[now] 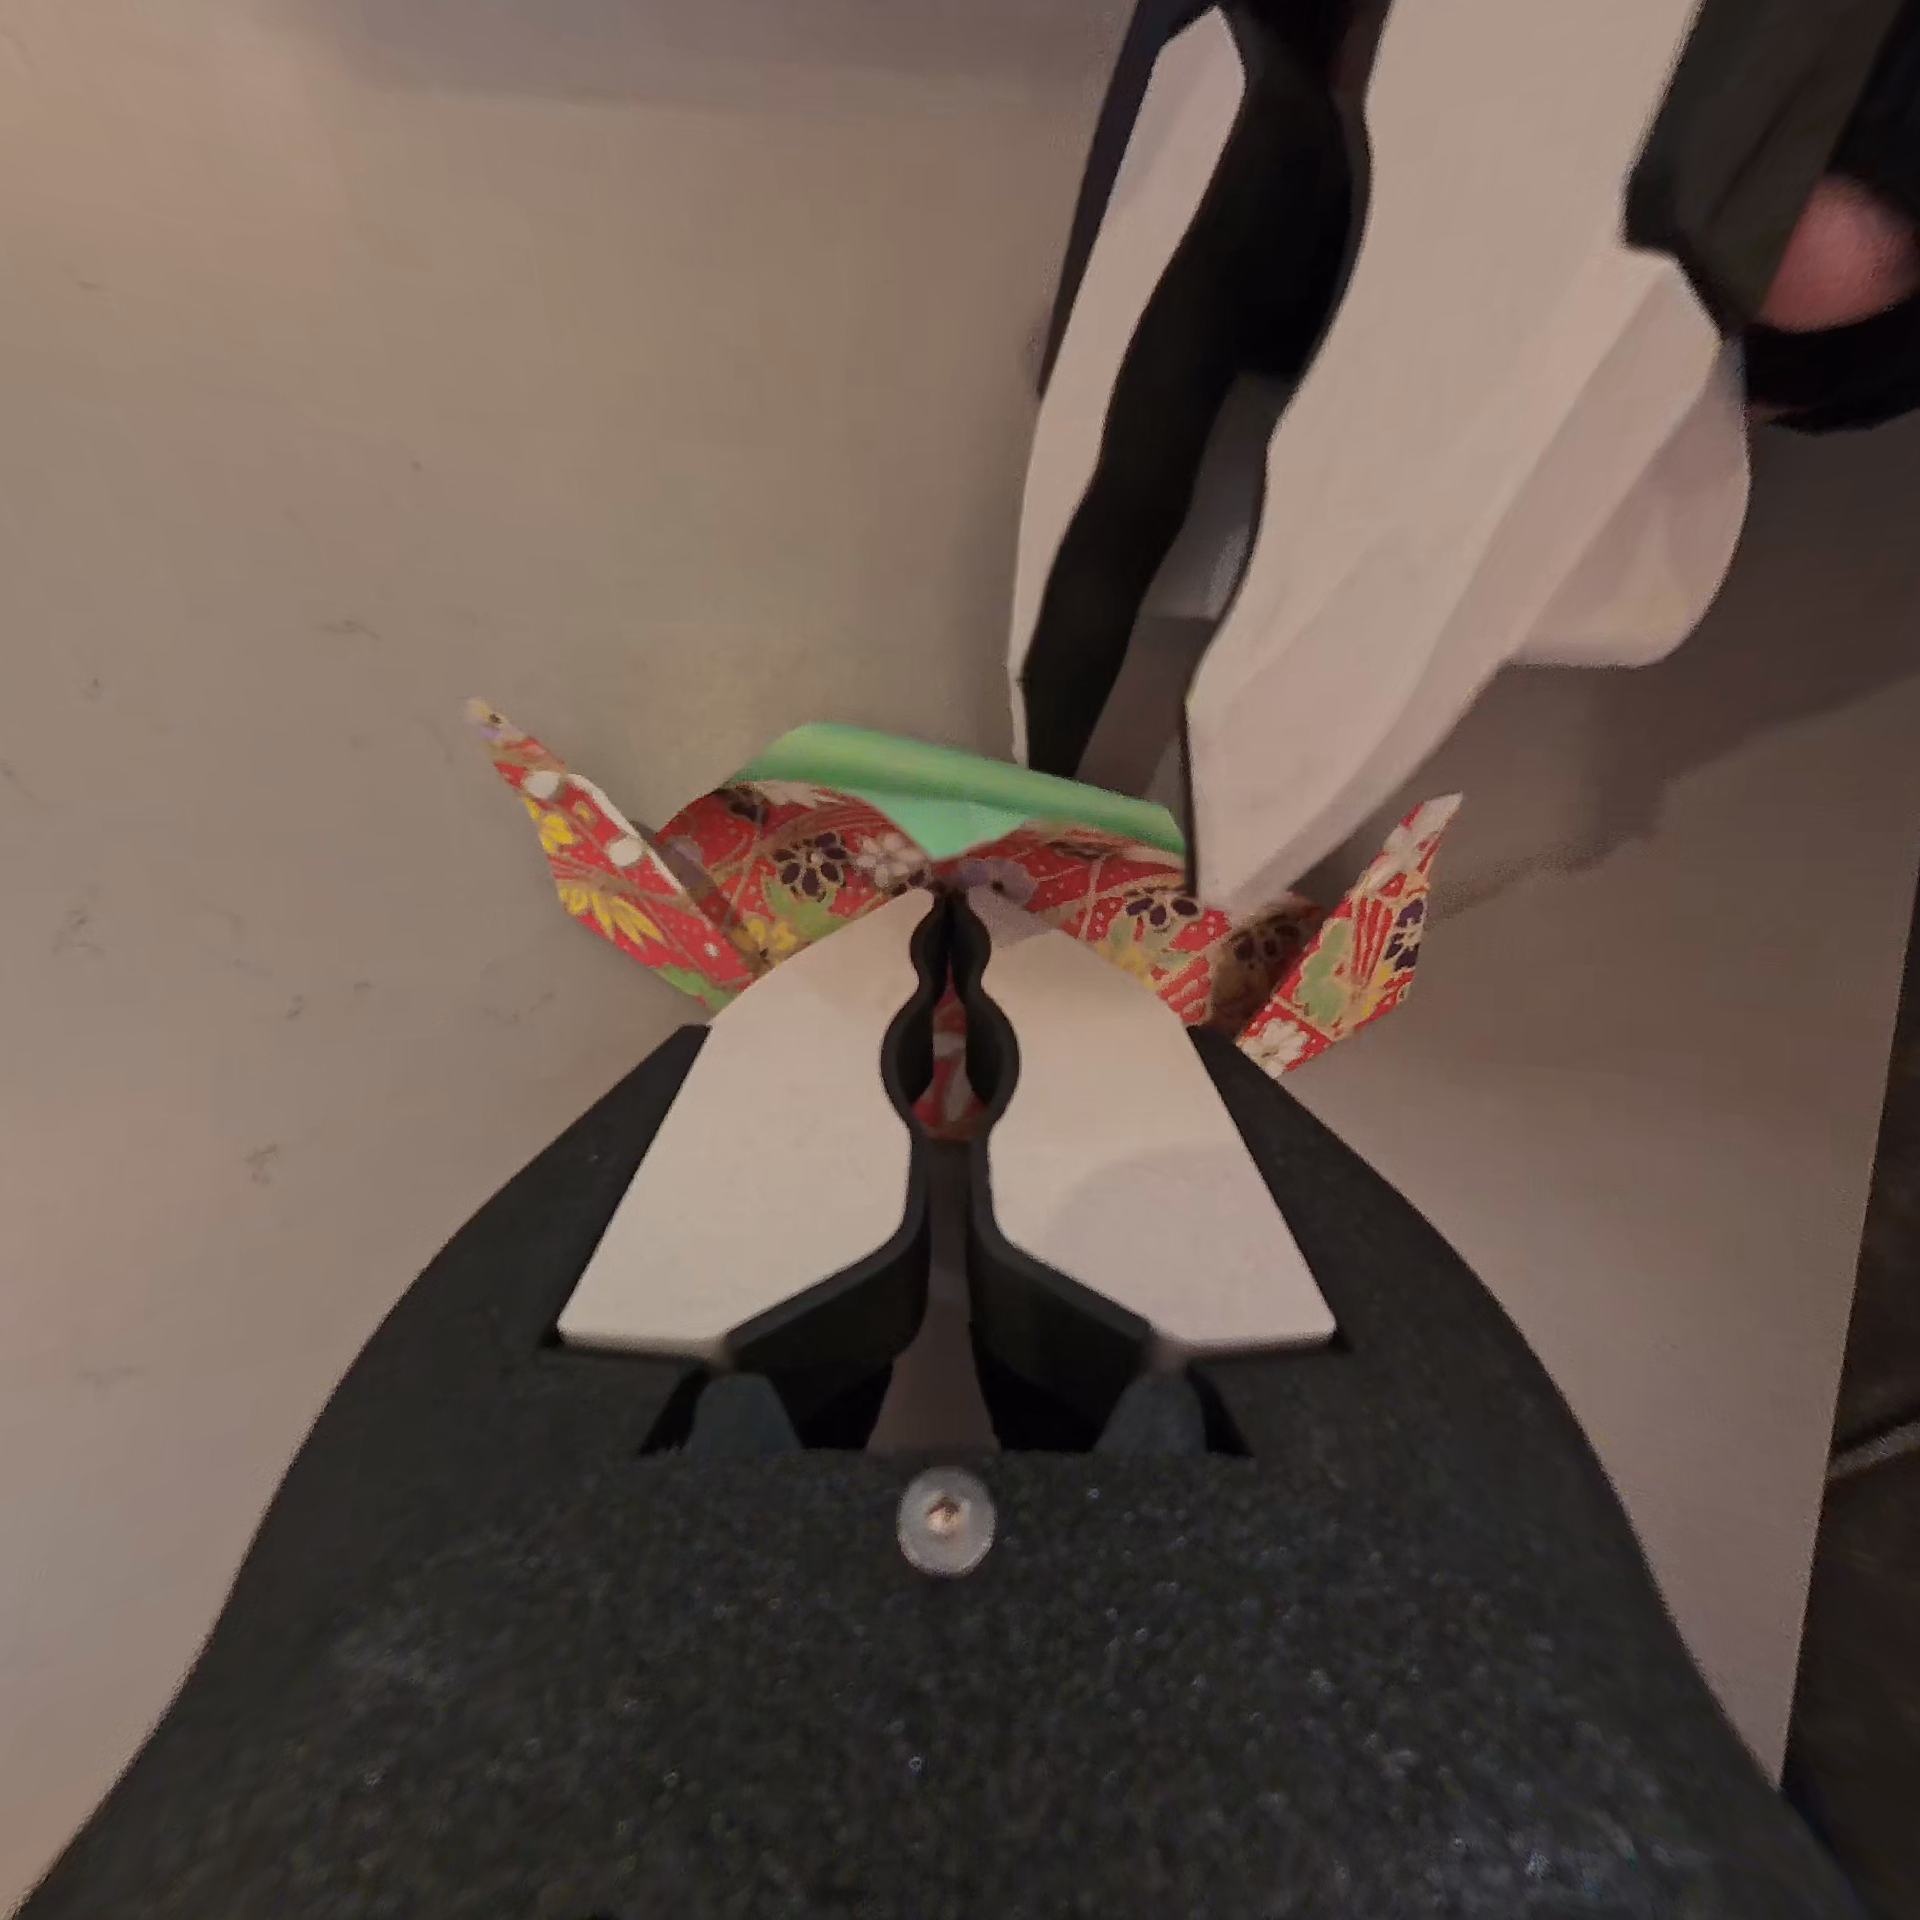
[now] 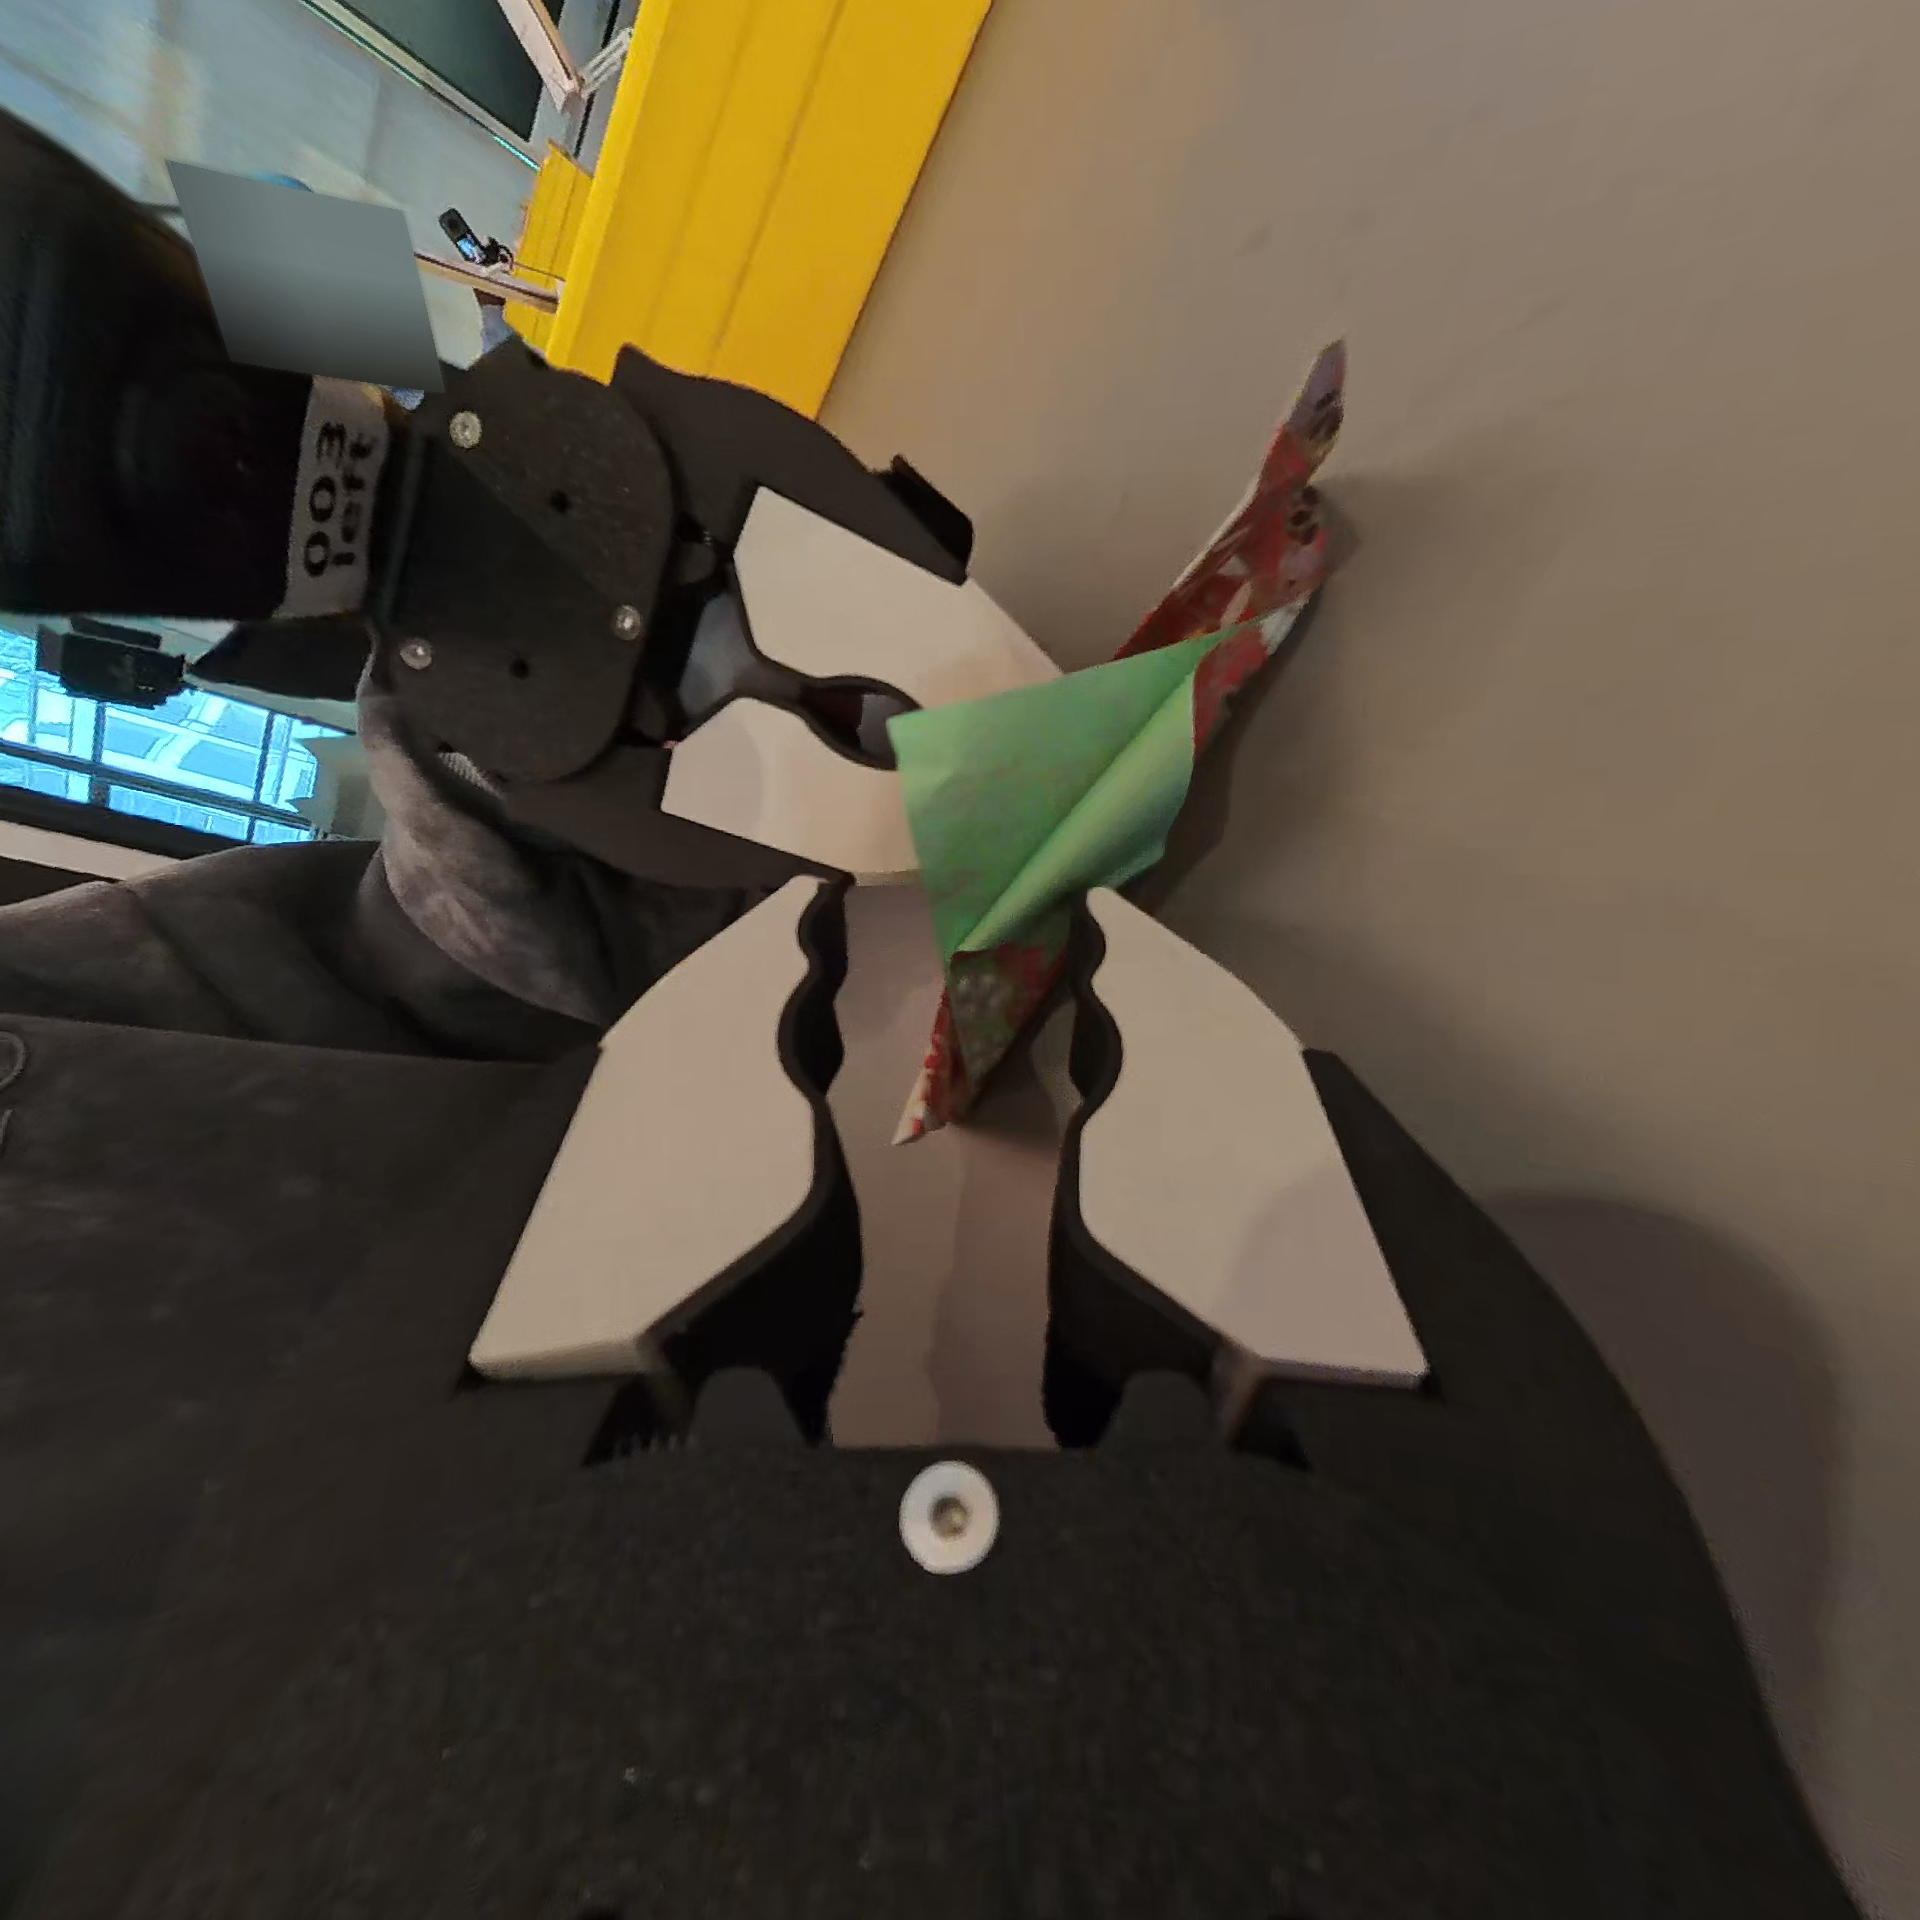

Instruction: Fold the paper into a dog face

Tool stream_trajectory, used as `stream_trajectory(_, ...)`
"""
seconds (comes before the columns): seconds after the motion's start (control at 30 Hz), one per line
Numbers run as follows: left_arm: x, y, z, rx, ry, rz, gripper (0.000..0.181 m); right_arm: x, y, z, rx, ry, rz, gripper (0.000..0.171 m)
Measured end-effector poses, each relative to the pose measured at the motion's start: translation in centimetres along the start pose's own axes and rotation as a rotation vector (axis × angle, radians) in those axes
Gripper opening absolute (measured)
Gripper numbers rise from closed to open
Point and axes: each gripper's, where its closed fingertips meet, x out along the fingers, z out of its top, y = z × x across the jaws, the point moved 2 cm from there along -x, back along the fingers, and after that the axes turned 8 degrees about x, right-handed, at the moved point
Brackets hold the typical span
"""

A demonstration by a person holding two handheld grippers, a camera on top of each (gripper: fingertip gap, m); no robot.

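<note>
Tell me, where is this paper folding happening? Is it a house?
Probably an office or lab, not a house. The folded paper lies on a plain beige table, and behind it the right wrist view shows a bright yellow panel and big windows.

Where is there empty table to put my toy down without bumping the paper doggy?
The table is bare left of the folded paper, and also right of it past the flap. In the middle it is crowded: the left gripper pinches the paper, and the right gripper, open, hangs close over its right side. Put it on the left.
</note>
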Motion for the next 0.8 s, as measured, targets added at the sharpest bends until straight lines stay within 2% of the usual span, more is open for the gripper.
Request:
stream_trajectory(0.2, 0.0, 0.0, 0.0, -0.003, -0.005, -0.003, 0.0, 0.4, 0.1, -2.8, 0.027, 0.064, -0.063, 0.04)
stream_trajectory(0.4, 0.0, 0.0, 0.0, 0.001, -0.005, -0.008, 0.0, -0.5, -0.9, -0.3, 0.023, -0.064, -0.094, 0.031)
stream_trajectory(0.53, 0.0, 0.0, 0.0, -0.003, -0.006, -0.003, 0.0, -1.1, -2.3, 0.5, 0.019, -0.066, -0.151, 0.026)
stream_trajectory(0.8, 0.0, 0.0, 0.0, -0.008, -0.013, -0.01, 0.0, -2.6, -3.1, 0.3, 0.051, -0.071, -0.159, 0.013)
